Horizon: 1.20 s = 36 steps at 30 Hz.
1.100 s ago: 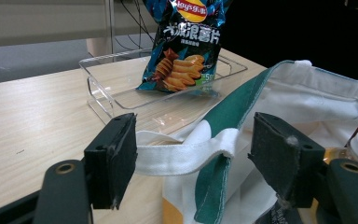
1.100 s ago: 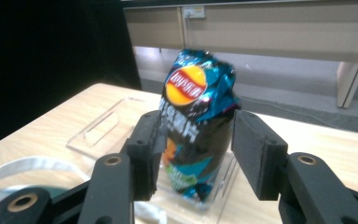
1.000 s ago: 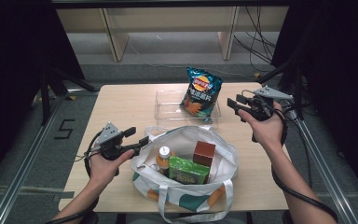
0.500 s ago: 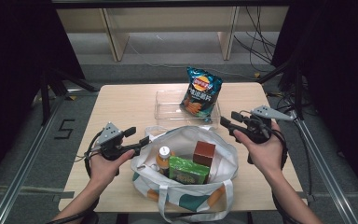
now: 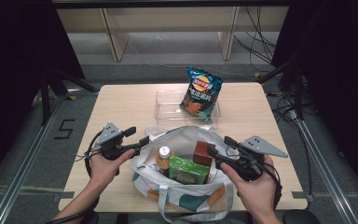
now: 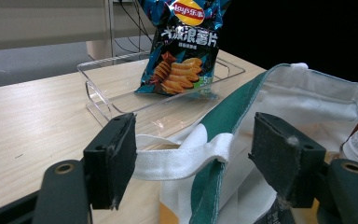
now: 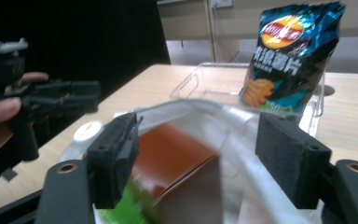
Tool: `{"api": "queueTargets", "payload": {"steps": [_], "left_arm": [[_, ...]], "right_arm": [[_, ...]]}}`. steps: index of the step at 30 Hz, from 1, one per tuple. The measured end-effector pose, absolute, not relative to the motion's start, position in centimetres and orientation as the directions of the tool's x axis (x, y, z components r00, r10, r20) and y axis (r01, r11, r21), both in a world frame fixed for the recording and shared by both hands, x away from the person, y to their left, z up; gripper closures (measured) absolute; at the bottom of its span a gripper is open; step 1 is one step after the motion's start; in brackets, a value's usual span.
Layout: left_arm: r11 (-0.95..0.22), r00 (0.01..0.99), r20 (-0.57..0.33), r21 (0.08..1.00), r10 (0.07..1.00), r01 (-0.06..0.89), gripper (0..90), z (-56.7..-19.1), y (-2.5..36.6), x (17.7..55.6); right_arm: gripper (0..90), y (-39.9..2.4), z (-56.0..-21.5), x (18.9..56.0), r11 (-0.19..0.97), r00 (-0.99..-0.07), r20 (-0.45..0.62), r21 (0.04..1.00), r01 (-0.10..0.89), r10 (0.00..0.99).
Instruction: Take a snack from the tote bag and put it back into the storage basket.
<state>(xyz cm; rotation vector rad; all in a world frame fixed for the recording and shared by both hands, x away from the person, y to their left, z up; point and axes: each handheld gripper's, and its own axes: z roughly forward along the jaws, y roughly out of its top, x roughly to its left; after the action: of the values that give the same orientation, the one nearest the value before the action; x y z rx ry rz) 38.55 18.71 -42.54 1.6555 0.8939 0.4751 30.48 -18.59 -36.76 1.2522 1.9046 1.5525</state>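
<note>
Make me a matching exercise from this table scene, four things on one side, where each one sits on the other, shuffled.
Things:
1. chip bag
2. green box
3. left gripper
4. right gripper

Places:
A. inside the tote bag, beside the bottle
B. at the tote bag's right rim, jaws apart, by the brown box
C. standing in the clear tray
D. at the tote bag's left rim, jaws either side of the white strap

Pairs: 1-C, 2-A, 3-D, 4-B

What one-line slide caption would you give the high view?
Two hand-held grippers, left gripper and right gripper, flank an open tote bag of groceries; a chip bag stands in a clear tray.
</note>
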Motion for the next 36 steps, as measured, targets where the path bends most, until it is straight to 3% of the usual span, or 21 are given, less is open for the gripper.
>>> {"api": "queueTargets", "payload": {"steps": [18, 31, 36], "left_arm": [[-0.079, 0.634, -0.143, 0.948, 0.76, 0.309, 30.2, -42.6, 18.7, 38.6], [-0.076, 0.633, -0.147, 0.947, 0.76, 0.312, 30.1, -42.7, 18.7, 38.6], [-0.078, 0.634, -0.145, 0.948, 0.759, 0.31, 30.1, -42.6, 18.7, 38.6]], "right_arm": [[15.6, -15.7, -38.5, 29.4, 0.075, -0.507, 0.178, 0.896, 0.438, 0.843], [11.9, -14.0, -39.6, 30.0, 0.057, -0.455, 0.206, 0.864, 0.5, 0.866], [11.7, -13.9, -39.9, 30.6, 0.105, -0.47, 0.151, 0.873, 0.476, 0.87]]}}
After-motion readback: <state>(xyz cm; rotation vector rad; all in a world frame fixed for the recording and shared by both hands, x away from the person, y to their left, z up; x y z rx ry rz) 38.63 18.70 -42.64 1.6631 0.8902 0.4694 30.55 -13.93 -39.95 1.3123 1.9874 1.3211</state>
